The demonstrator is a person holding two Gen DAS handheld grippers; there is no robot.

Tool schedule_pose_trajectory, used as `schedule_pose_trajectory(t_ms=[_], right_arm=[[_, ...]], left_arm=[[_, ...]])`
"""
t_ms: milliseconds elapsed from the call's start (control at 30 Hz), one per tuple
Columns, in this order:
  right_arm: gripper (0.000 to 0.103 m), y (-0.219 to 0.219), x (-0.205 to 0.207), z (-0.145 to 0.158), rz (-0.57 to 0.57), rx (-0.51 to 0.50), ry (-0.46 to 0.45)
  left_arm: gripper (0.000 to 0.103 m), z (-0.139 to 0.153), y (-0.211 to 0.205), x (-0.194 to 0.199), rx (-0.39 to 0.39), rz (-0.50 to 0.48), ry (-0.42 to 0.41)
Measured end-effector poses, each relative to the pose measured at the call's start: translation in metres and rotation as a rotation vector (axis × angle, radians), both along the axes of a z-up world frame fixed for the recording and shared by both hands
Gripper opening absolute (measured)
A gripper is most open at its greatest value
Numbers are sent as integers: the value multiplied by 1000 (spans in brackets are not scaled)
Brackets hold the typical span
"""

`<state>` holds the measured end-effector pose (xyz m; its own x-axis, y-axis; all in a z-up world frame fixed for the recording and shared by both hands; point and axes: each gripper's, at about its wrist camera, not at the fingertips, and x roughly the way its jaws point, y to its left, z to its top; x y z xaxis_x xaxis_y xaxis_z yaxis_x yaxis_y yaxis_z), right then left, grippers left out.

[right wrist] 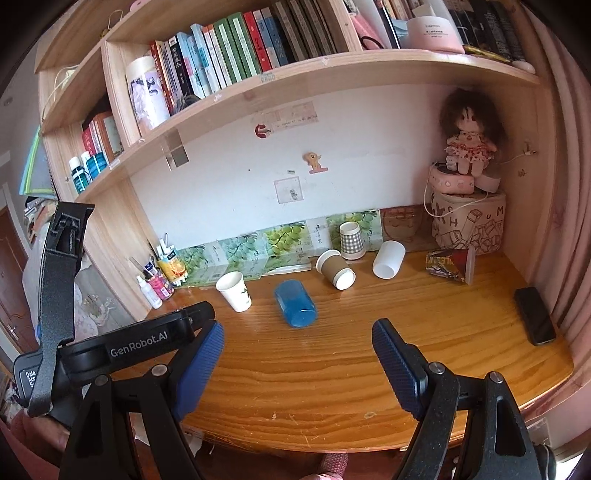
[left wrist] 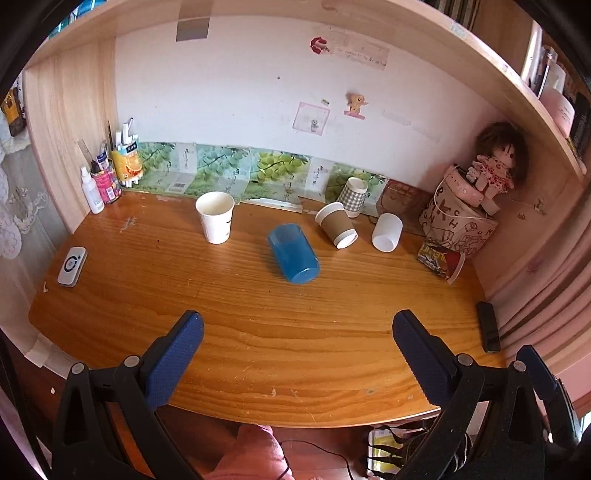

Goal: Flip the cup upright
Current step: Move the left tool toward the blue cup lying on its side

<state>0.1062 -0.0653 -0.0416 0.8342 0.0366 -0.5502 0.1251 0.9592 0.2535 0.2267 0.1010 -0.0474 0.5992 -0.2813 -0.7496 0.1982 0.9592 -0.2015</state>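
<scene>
Both grippers, left gripper (left wrist: 297, 325) and right gripper (right wrist: 297, 334), gape empty over the wooden desk (left wrist: 258, 350) beneath bookshelves (right wrist: 258, 85).

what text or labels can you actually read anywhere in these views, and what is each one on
"GenRobot.AI": on the left gripper body, seen from the right wrist.
"Data Ac...": cut-off sticker on that gripper.
"H", "U", "M": loose letters on the patterned box under the doll.
Too small or blurred: book spines, pink jar, wall notes, white paper cup print.
</scene>
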Motion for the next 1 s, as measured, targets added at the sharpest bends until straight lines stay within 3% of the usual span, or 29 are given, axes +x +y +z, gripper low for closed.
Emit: schedule_pose_trajectory(t_ms=[433,700,1000], right_arm=[[83,-6,93,-27,17,-136,161],[83,-16,138,-55,16,-100,302],[83,-29,171,-85,3,-55,418]], left_arm=[[102,-66,-5,118,-154,8,334],[102,-104,-8,171,-231,46,482],[102,-146,-25,220,-143,78,525]])
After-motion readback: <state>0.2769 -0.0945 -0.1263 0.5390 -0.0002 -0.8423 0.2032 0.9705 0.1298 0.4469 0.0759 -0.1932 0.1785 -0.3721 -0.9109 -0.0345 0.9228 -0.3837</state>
